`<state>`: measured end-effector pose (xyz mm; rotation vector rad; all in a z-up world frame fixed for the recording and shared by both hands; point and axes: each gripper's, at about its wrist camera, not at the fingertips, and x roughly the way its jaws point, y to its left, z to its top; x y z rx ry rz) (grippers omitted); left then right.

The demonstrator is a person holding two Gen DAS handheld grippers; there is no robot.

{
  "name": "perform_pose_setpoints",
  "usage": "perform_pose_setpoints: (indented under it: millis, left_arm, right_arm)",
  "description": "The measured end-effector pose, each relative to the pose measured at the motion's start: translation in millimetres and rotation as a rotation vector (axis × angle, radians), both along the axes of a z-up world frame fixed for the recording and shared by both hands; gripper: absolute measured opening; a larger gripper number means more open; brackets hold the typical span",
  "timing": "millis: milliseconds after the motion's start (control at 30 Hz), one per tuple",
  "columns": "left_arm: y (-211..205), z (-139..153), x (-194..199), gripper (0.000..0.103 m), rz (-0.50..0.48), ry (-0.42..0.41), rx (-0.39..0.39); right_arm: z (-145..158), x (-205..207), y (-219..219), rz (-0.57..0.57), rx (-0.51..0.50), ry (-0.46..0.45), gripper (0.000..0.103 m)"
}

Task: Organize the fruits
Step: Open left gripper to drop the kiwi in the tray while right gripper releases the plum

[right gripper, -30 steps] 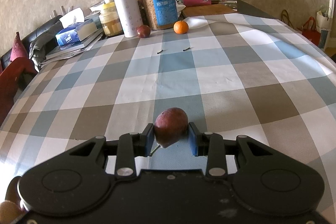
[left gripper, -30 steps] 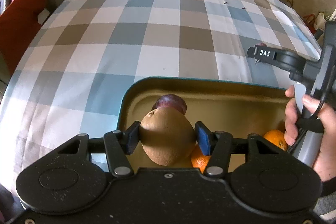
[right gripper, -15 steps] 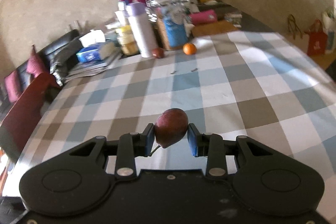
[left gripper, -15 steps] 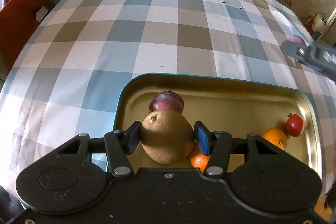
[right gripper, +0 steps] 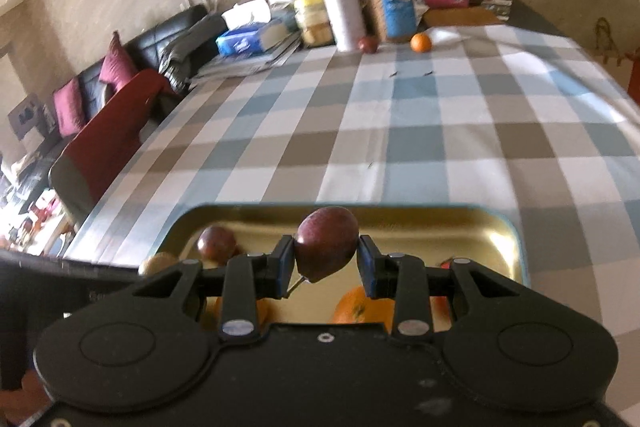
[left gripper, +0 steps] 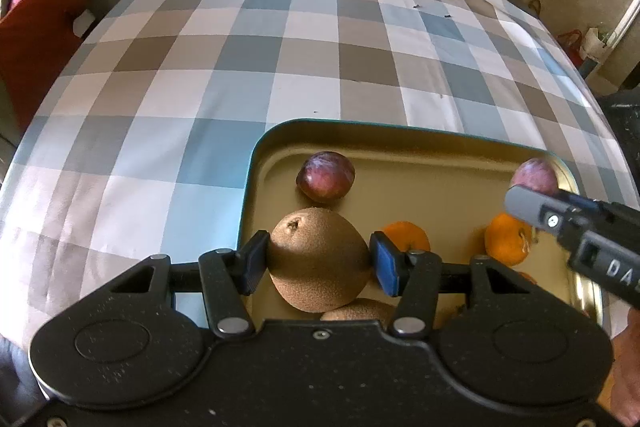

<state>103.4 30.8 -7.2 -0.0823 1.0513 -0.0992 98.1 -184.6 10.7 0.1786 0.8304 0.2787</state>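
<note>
Two kiwis show: one [left gripper: 318,259] clamped in the left claw [left gripper: 318,261] over the tray [left gripper: 256,155], one [left gripper: 360,309] under it. Plums: one [left gripper: 325,175] lies in the tray's far left, one [right gripper: 327,243] pinched in the right claw [right gripper: 326,259] above the tray's right, one [right gripper: 368,44] far off by a bottle [right gripper: 343,15]. At least two oranges [left gripper: 506,238] lie in the tray, another [right gripper: 421,42] far away. Open cloth [left gripper: 280,47] lies between.

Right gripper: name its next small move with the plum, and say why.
Probably lower and open. The right gripper holds the plum above the gold tray, over a bare patch behind the orange; the left gripper grips a kiwi alongside.
</note>
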Motion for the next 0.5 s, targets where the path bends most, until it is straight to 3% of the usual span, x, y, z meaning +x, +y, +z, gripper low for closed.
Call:
perform_pose_setpoints:
  millis: [300, 500]
  left_arm:
    - [1, -3, -1, 0.059, 0.007, 0.001, 0.035]
    - [-7, 7, 1, 0.056, -0.009, -0.056, 0.044]
  right_arm:
    - [-5, -7, 21, 0.06, -0.055, 0.011, 0.035]
    - [-6, -9, 24, 0.068, -0.063, 0.02, 0.035]
